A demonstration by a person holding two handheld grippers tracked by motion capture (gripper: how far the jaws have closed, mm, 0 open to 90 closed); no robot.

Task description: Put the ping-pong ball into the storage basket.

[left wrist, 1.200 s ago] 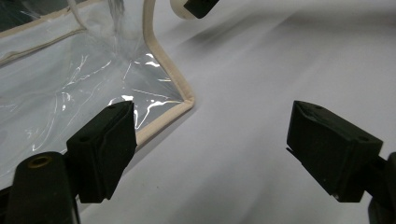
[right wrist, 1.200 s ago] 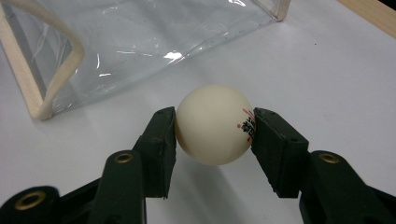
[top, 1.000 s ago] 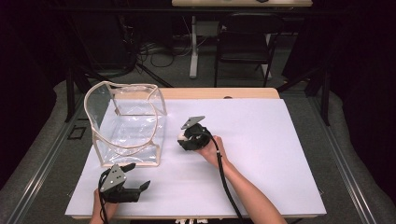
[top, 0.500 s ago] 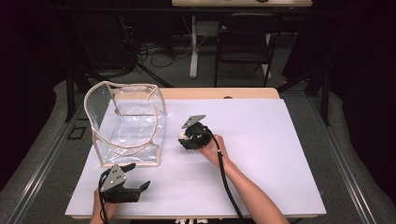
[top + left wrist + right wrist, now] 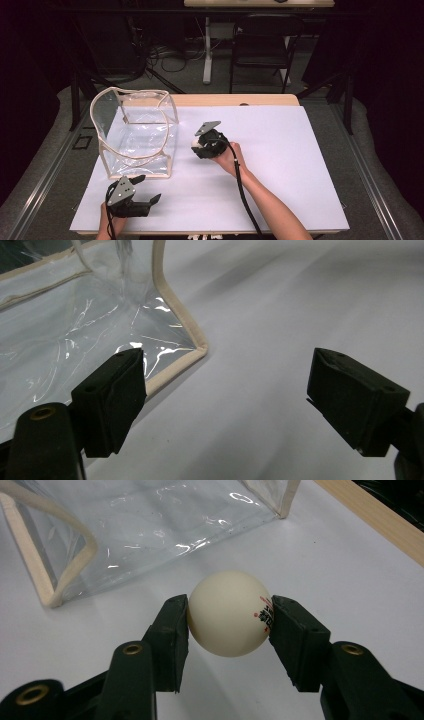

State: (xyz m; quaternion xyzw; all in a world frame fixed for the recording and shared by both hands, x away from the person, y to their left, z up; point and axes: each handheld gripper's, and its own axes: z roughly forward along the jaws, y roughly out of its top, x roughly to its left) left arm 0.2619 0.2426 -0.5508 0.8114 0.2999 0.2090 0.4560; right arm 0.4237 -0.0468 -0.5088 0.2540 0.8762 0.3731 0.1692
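Observation:
A white ping-pong ball (image 5: pixel 229 614) with red and black print sits between the jaws of my right gripper (image 5: pixel 229 617), which is shut on it. In the high view this gripper (image 5: pixel 198 145) is near the table's middle, just right of the clear plastic bag (image 5: pixel 135 132), with the ball (image 5: pixel 195 142) at its tip. The bag has beige trim and stands open at the left. My left gripper (image 5: pixel 152 199) rests near the front edge, in front of the bag, jaws wide open with nothing between them. The bag's near corner (image 5: pixel 197 346) lies just beyond its left jaw.
A white sheet (image 5: pixel 300 160) covers the table, with a wooden edge (image 5: pixel 235 100) at the back. A black folding chair (image 5: pixel 260 40) and cables stand on the floor behind. The right gripper's cable (image 5: pixel 245 195) trails along the forearm.

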